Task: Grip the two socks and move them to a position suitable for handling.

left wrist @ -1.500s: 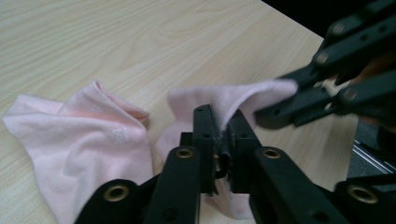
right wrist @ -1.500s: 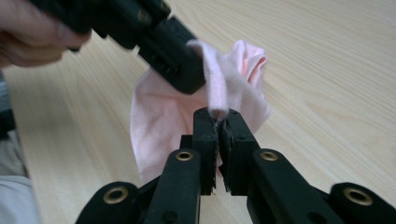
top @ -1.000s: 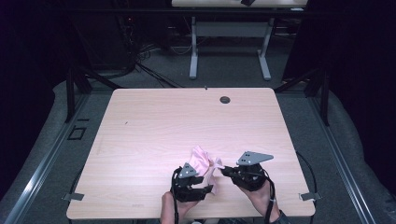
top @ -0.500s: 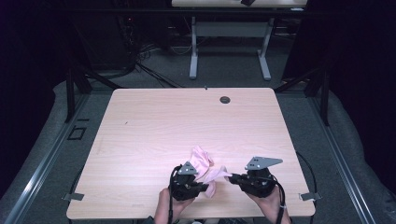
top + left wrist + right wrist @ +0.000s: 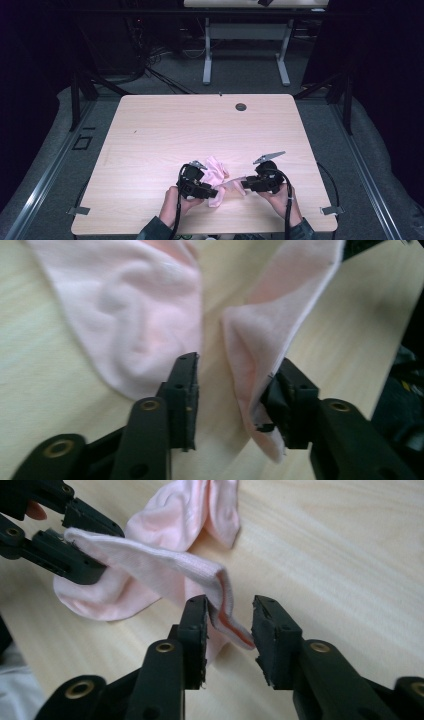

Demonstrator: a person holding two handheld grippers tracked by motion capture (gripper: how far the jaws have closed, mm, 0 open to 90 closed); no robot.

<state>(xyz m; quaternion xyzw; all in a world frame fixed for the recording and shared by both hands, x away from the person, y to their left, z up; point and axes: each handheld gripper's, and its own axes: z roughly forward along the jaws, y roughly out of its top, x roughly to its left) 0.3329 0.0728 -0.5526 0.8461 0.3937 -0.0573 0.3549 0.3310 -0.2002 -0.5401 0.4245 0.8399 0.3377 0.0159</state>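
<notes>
A pale pink cloth (image 5: 216, 174) lies crumpled on the wooden table (image 5: 165, 130) near its front edge. A strip of it spans between the two grippers. My left gripper (image 5: 214, 191) is at the cloth's left side. In the left gripper view its jaws (image 5: 231, 390) stand apart, with a fold of the cloth (image 5: 135, 310) resting against the right jaw. My right gripper (image 5: 244, 185) faces it from the right. Its jaws (image 5: 230, 625) are also apart, with the cloth's hemmed tip (image 5: 227, 615) between them. The left gripper (image 5: 75, 535) appears far off at the strip's other end.
A dark round grommet (image 5: 241, 107) sits near the table's far edge. The table's front edge runs just below the person's hands (image 5: 172, 202). Beyond the table stand the white legs of another desk (image 5: 206, 55) and some floor cables.
The cloth has been drawn out, so a strip of it now stretches between the two grippers. The left gripper has shifted slightly left and the right one has tilted.
</notes>
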